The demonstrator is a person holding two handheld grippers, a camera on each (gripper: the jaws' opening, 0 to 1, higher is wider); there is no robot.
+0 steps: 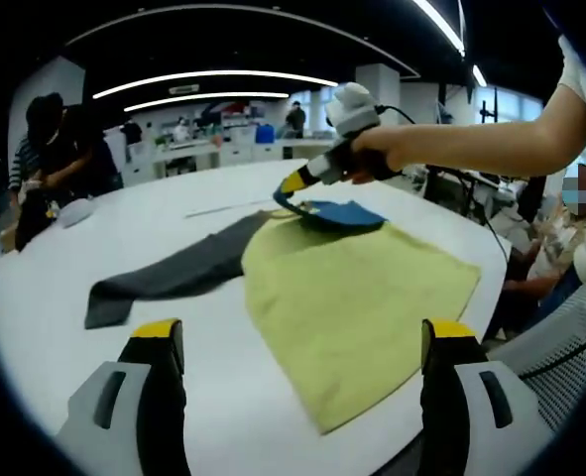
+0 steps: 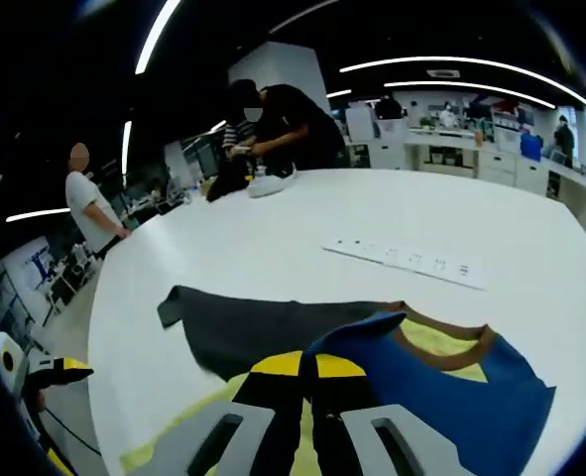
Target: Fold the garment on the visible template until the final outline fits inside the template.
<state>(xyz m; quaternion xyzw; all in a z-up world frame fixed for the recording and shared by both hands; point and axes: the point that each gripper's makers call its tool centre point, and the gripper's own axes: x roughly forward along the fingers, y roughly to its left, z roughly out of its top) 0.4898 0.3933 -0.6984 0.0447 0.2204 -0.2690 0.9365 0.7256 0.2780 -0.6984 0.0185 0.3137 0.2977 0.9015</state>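
Bright, even light is cast by long ceiling strips (image 1: pixel 213 77); the white bench (image 2: pixel 451 223) is mildly glared. Edges are bent by fisheye distortion, and distant figures are softened.

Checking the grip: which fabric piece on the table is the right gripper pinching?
The blue piece with the brown neckline, in the right gripper; the grey and yellow-green pieces lie flat.

We cannot see how much of the blue garment (image 1: pixel 340 214) lies under the yellow-green template (image 1: pixel 357 307); a dark sleeve (image 1: pixel 169 276) runs out from beneath it on the left. The right gripper (image 2: pixel 308 365) covers the garment's near hem. The markings on the far white strip (image 2: pixel 404 260) are too small to read.
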